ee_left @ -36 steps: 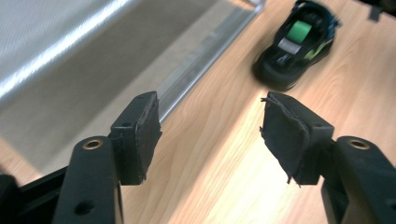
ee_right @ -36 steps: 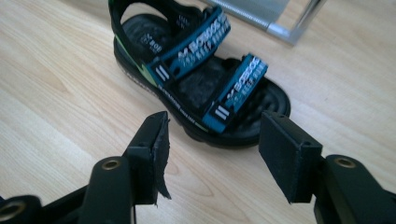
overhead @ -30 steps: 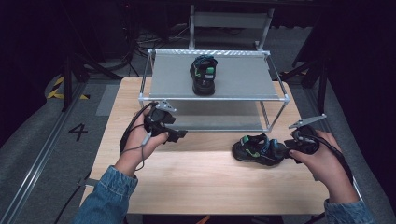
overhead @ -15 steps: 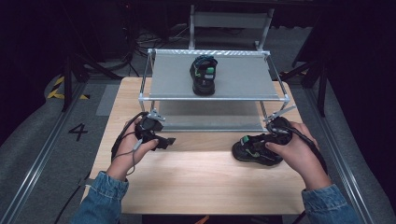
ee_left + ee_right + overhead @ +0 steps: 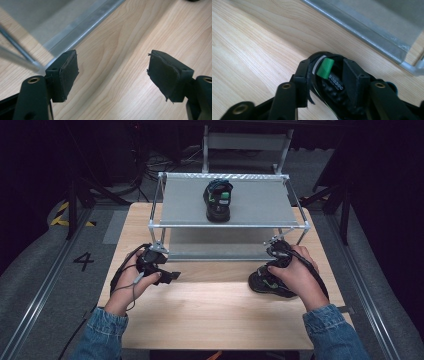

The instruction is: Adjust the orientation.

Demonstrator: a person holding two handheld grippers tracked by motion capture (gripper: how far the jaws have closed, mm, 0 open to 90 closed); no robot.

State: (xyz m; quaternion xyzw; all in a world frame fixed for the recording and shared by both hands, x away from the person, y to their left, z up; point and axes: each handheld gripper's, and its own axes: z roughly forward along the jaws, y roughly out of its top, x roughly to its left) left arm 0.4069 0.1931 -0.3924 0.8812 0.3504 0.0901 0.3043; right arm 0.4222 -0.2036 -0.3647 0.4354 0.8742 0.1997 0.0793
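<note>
Black with green trim, one shoe (image 5: 218, 200) already sat on the rack's (image 5: 170, 200) grey top shelf, toe toward you, so by the look of it half of the job was behind you. Its partner, the second shoe (image 5: 265, 284), lay on the wooden desk (image 5: 210, 310) at the right, just in front of the rack's lower rail.

Your right tool (image 5: 325, 75) was down over that second shoe (image 5: 329, 85). Its jaws had just been closing and stood about halfway in, one on each side of the collar beside the green pull tab (image 5: 325, 68). Both looked to be against the shoe, but whether the grip was firm you could not tell from the right gripper view.

Your left tool (image 5: 112, 75) hung spread wide over bare wood near the rack's front left leg (image 5: 159, 245), holding nothing. Its jaws had just been opening.

What remained, as I judged it: finish the squeeze on the second shoe, lift it clear of the rail, and set it on the shelf beside the first one.
</note>
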